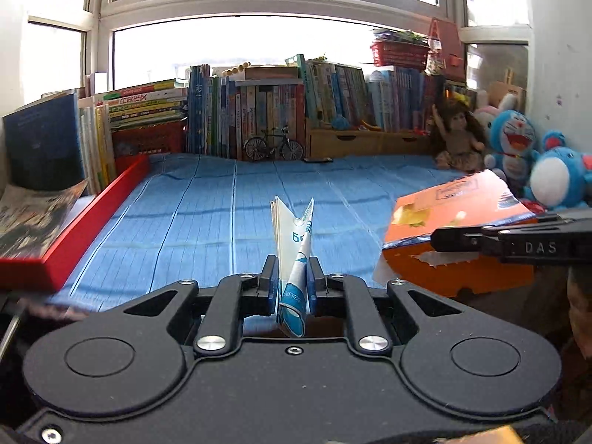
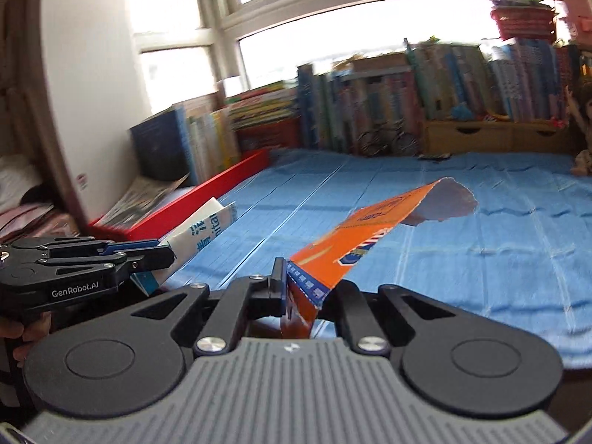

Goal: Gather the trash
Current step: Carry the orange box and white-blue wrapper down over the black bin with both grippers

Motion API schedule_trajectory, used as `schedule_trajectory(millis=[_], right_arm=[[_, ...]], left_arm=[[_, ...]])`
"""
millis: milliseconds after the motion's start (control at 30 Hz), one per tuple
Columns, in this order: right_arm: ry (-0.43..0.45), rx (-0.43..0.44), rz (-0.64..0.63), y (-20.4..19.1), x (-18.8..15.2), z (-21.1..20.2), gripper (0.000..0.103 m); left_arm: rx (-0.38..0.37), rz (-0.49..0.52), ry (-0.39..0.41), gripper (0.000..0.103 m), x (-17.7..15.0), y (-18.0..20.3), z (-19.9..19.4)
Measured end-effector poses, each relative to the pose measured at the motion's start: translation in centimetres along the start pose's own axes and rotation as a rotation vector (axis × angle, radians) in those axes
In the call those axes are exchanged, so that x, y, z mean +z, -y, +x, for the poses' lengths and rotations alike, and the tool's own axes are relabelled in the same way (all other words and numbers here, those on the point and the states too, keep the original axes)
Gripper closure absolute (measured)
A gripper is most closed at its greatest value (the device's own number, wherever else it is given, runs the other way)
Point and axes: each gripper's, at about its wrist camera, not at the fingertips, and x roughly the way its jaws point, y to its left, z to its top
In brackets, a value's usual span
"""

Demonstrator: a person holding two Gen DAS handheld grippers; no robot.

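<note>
My left gripper is shut on a folded white and blue paper carton, which stands up between its pads above the blue mat. In the right wrist view that gripper comes in from the left with the carton sticking out ahead of it. My right gripper is shut on a flattened orange cardboard box with a torn end; its right finger is hidden behind the box. The left wrist view shows the right gripper at the right edge, clamped on the orange box.
A blue mat covers the surface. A red tray edge runs along the left, with books behind it. Rows of books, a small model bicycle and wooden drawers line the back. A doll and plush toys sit at the right.
</note>
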Motion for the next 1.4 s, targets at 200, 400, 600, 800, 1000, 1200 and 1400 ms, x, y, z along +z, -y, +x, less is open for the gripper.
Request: schedule_trajectory(millis=[200, 400, 600, 800, 1000, 1200, 1400], right_arm=[[-0.071, 0.054, -0.003, -2.4, -4.3, -0.9, 0.092], [-0.181, 0.063, -0.008, -4.0, -9.7, 1.2, 0.092], [-0.264, 0.056, 0.001, -4.4, -14.1, 4.1, 0.093], [-0.348, 0.074, 0.069, -4.0, -17.2, 6.1, 0.094], [-0.417, 0.086, 0.074, -4.3, -19.6, 7.8, 0.096], [-0.48, 0.082, 0.096, -4.4, -22.0, 9.8, 0.097], [-0.507, 0.069, 0.131, -3.8, -22.9, 11.4, 0.099]], left_arm=[[0.015, 0.005, -0.05, 0.087, -6.1, 0.2, -3.1], [0.049, 0.028, -0.174, 0.087, -12.8, 0.9, -1.8], [0.079, 0.006, -0.301, 0.087, -18.9, 0.9, 1.1], [0.094, -0.037, -0.385, 0.087, -22.7, 0.6, 3.2], [0.092, -0.055, -0.473, 0.087, -25.9, 0.8, 5.7], [0.085, -0.09, -0.535, 0.087, -27.9, 0.4, 7.5], [0.089, -0.117, -0.573, 0.086, -27.9, -0.6, 9.5]])
